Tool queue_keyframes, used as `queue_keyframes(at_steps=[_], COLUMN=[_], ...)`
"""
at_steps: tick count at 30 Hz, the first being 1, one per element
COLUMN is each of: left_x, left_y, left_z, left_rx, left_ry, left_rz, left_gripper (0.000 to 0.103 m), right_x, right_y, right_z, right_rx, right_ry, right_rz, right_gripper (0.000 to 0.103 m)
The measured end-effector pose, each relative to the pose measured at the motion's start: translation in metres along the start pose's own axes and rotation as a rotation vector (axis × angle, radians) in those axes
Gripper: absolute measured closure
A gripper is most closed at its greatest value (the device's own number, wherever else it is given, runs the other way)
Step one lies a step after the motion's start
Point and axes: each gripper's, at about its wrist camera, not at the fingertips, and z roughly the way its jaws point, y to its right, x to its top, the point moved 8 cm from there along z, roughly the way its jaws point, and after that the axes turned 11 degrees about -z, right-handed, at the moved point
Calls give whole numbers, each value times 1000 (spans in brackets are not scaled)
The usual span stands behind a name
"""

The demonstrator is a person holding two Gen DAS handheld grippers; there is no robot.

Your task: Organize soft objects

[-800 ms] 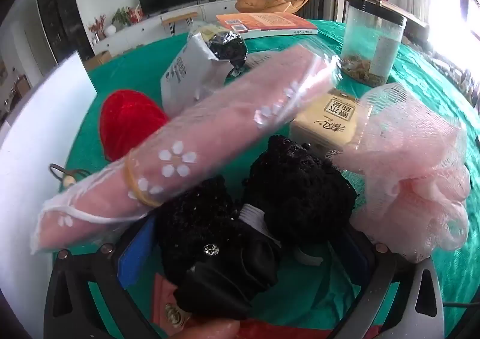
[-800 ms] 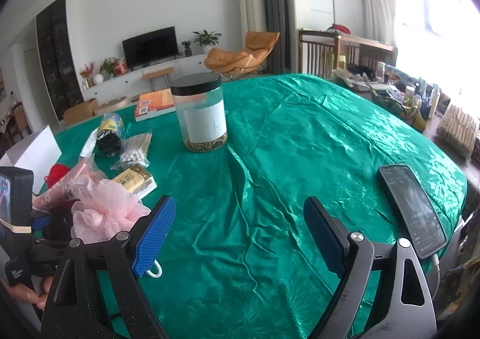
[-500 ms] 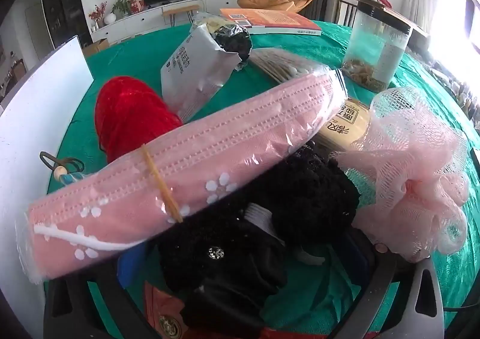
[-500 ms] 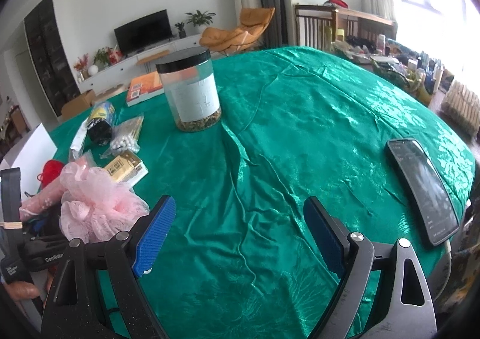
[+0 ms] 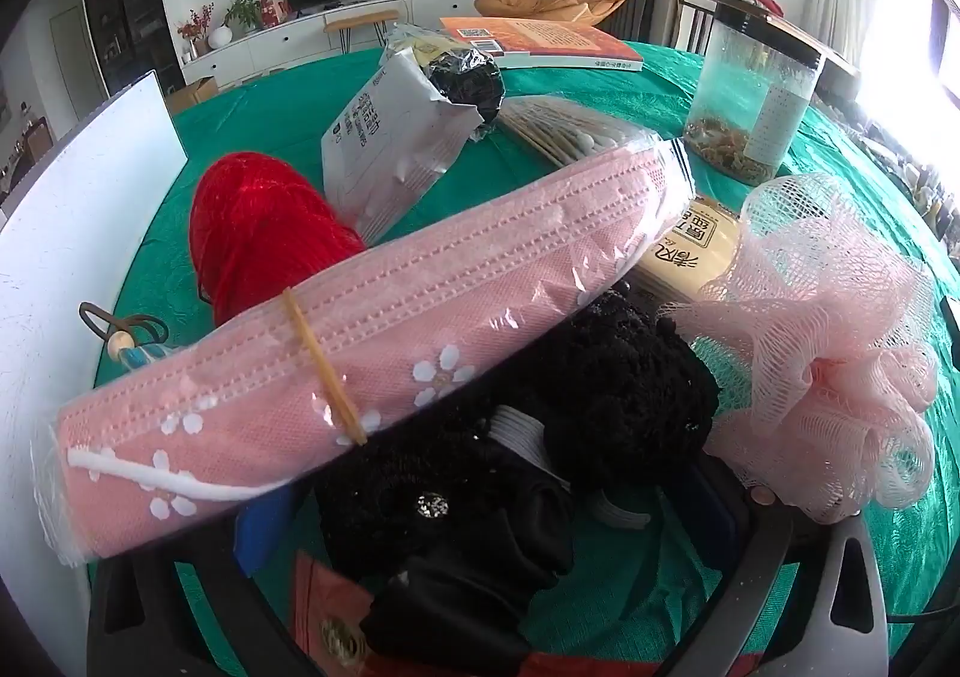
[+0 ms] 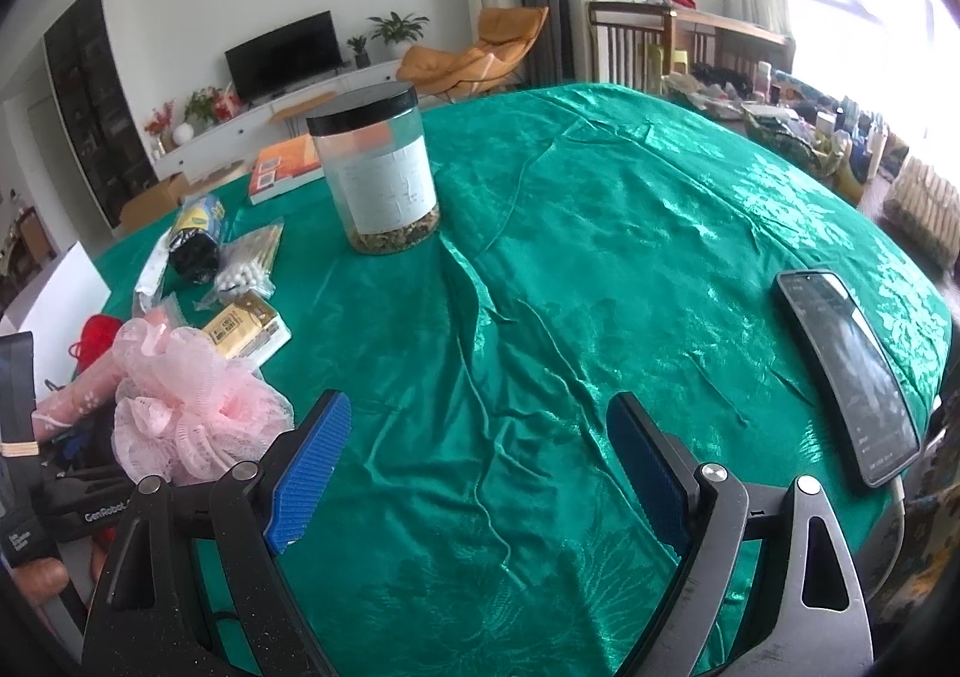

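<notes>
Green tablecloth [image 6: 600,269]: one pink mesh pouf [image 5: 822,353], one red yarn ball [image 5: 258,227], one jar [image 6: 378,173].

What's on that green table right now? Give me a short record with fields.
surface: green tablecloth
soft pile: pink mask pack, black fabric items, pink mesh bath pouf, red yarn ball
hard items: lidded jar, phone, orange book
left claw: open, around the black items
right claw: open, empty
</notes>
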Motion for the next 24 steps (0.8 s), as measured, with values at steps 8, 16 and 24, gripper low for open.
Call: queue_keyframes(at_steps=[8, 16, 24], left_x=[0, 0, 0], left_y=[0, 0, 0], left_z=[0, 0, 0], left_rx=[1, 1, 1], left_ry=[1, 1, 1], left_rz=[0, 0, 0], left_gripper=[0, 0, 0], right_x=[0, 1, 1], right_y=[0, 1, 0], right_z=[0, 1, 1], right_rx=[0, 3, 10], right_ry=[1, 13, 16], right_rz=[2, 7, 14], right_gripper=[14, 14, 14])
